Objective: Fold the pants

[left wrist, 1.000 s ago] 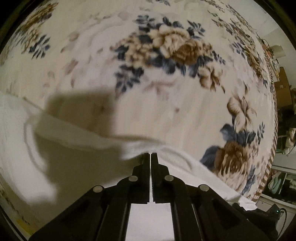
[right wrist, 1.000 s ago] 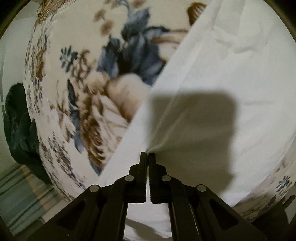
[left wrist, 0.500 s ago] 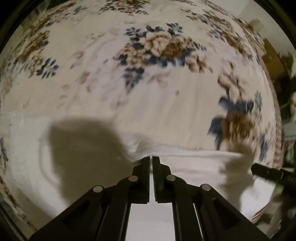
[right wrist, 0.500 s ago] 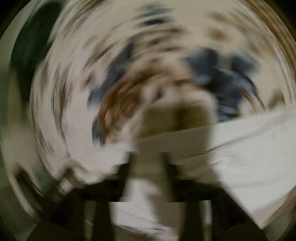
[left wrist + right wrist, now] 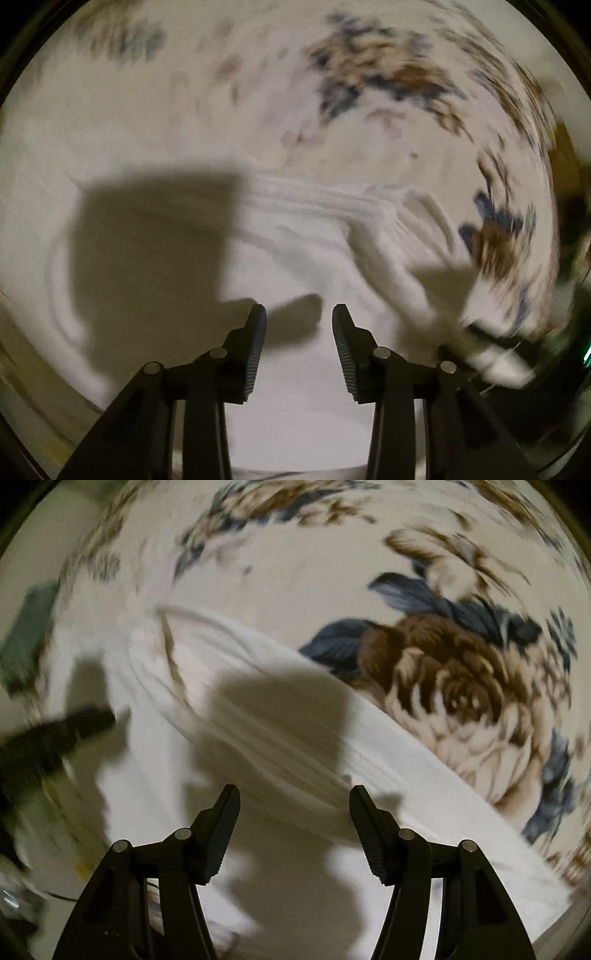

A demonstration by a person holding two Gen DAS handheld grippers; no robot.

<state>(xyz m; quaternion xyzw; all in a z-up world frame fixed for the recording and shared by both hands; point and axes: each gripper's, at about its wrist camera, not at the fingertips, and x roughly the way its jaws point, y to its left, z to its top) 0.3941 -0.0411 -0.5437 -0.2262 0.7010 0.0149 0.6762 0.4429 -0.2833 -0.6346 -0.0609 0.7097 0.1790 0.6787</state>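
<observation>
The white pants (image 5: pixel 303 229) lie spread on a floral blanket (image 5: pixel 184 110), their ribbed, gathered edge running across the middle of the left wrist view and diagonally through the right wrist view (image 5: pixel 280 738). Both views are blurred by motion.

The left hand-held gripper (image 5: pixel 298 314) hangs over the cloth with its jaws part spread; they have just been opening, and nothing is between them but the fabric lying below, which the pads do not press. The right hand-held gripper (image 5: pixel 293 794) stands wider apart, its jaws also just opened, empty above the pants' folded band.

A dark blurred bar, seemingly the other gripper, shows at the left edge of the right wrist view. No containers can be made out.
</observation>
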